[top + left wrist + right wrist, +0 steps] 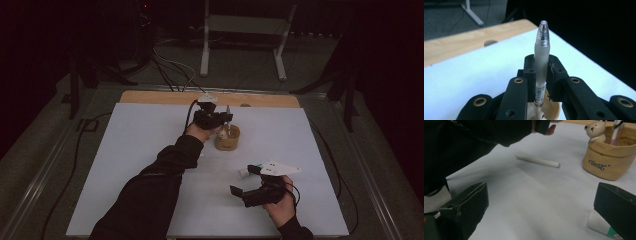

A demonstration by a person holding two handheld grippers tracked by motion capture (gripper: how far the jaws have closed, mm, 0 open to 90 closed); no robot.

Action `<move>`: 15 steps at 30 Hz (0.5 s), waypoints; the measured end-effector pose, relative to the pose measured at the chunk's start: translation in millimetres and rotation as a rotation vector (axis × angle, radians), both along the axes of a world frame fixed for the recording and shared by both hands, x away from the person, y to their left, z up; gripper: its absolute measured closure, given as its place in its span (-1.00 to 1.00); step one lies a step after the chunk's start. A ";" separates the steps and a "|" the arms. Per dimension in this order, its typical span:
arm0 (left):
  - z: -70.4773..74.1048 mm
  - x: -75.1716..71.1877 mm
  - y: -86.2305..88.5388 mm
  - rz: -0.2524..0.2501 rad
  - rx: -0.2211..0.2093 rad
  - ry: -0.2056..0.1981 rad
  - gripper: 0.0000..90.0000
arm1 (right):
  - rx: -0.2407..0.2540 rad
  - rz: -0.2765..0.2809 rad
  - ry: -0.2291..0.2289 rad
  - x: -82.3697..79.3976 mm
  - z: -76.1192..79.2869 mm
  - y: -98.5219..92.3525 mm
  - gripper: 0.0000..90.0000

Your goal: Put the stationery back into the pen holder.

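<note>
While the pen stands upright at frame centre, clamped between the left gripper pads with its lower end over the holder, judged step is dropping it into that cup. Best done by lowering straight, keeping clear of the bear on the rim, then releasing. Right gripper, lower right, gapes wide and empty on the mat, a marker beside one jaw.

Pen holder sitting mid-table on white sheet. Pen standing upright over holder. Loose pen lying left of holder; capped marker lying nearer person, right.
</note>
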State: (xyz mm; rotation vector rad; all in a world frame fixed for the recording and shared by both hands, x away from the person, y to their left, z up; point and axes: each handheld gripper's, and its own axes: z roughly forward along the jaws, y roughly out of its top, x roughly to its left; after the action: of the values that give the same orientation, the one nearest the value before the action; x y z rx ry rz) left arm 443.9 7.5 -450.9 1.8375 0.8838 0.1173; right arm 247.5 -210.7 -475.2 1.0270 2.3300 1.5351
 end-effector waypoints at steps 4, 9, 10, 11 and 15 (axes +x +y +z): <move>-0.5 0.0 -1.2 0.019 0.011 0.012 0.37 | 0.001 -0.002 0.004 0.4 -0.3 -0.5 -1.00; 7.1 -3.2 3.7 0.058 0.003 0.011 -0.32 | 0.002 0.001 0.004 0.2 -0.2 -0.1 -1.00; 9.2 -4.4 4.4 0.054 0.008 0.007 -0.46 | 0.003 0.001 0.005 0.2 -0.4 0.1 -1.00; 11.3 -5.8 4.9 0.048 0.000 0.010 -0.59 | 0.002 0.002 0.005 0.3 -0.6 0.2 -1.00; 18.7 -13.1 8.1 0.011 -0.014 0.009 -0.78 | 0.004 0.000 0.005 0.1 0.2 -0.1 -1.00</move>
State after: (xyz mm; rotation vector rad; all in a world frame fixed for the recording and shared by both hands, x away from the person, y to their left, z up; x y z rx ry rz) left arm 430.9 15.6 -432.2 1.8213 0.8989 0.1092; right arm 247.7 -210.8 -475.1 1.0327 2.3307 1.5394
